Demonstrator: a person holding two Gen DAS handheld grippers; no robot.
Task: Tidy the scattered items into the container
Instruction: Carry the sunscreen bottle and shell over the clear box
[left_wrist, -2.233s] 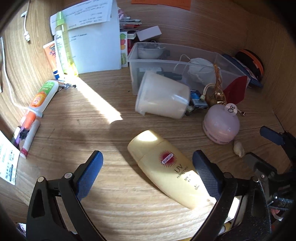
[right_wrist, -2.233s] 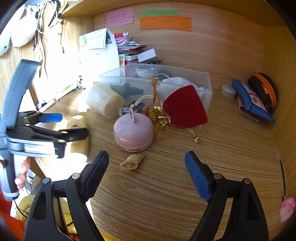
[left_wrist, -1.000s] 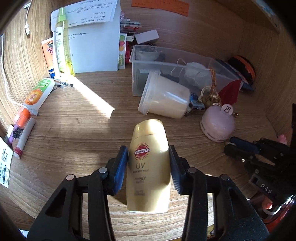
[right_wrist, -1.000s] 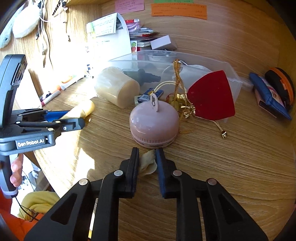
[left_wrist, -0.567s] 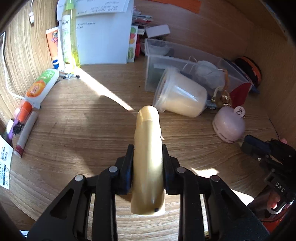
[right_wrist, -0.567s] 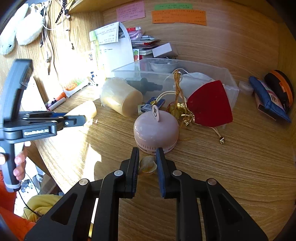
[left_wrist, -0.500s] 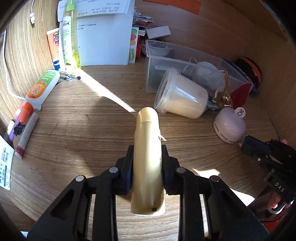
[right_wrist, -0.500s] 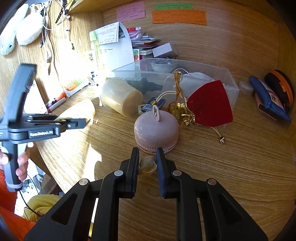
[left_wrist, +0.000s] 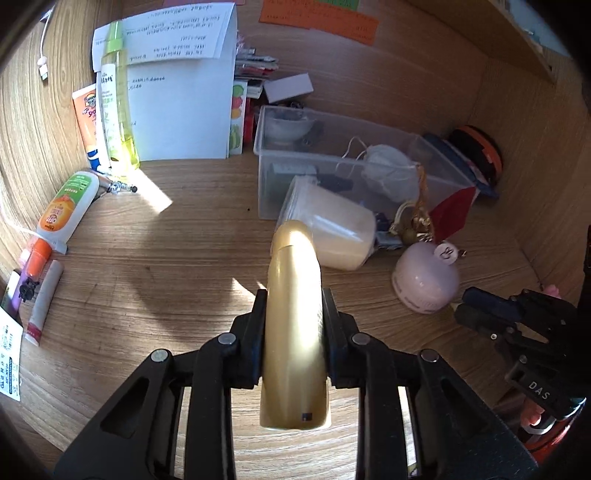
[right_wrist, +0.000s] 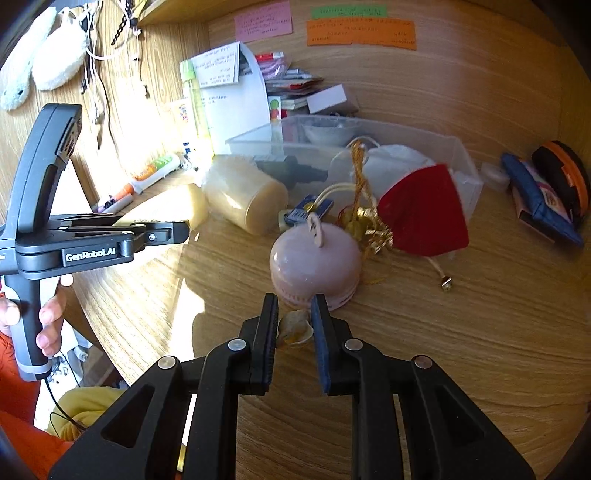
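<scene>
My left gripper (left_wrist: 293, 314) is shut on a yellow sunscreen bottle (left_wrist: 293, 321), held edge-up above the wooden desk; it also shows in the right wrist view (right_wrist: 166, 210). My right gripper (right_wrist: 294, 314) is shut on a small seashell (right_wrist: 293, 328), just in front of a pink dome-shaped item (right_wrist: 314, 266). The clear plastic container (left_wrist: 436, 155) stands at the back and holds a bowl, a white mask and dark items. A frosted cup (left_wrist: 328, 225) lies on its side against the container's front.
A red pouch (right_wrist: 424, 214) with gold tassels leans on the container (right_wrist: 463, 155). Tubes and pens (left_wrist: 62, 214) lie at the left, a tall green bottle (left_wrist: 116, 107) and papers at the back left. A blue pouch (right_wrist: 543, 199) and an orange-black case sit at the right.
My left gripper closed on the sunscreen bottle, lifted it and turned it on edge. My right gripper closed on the seashell and raised it slightly.
</scene>
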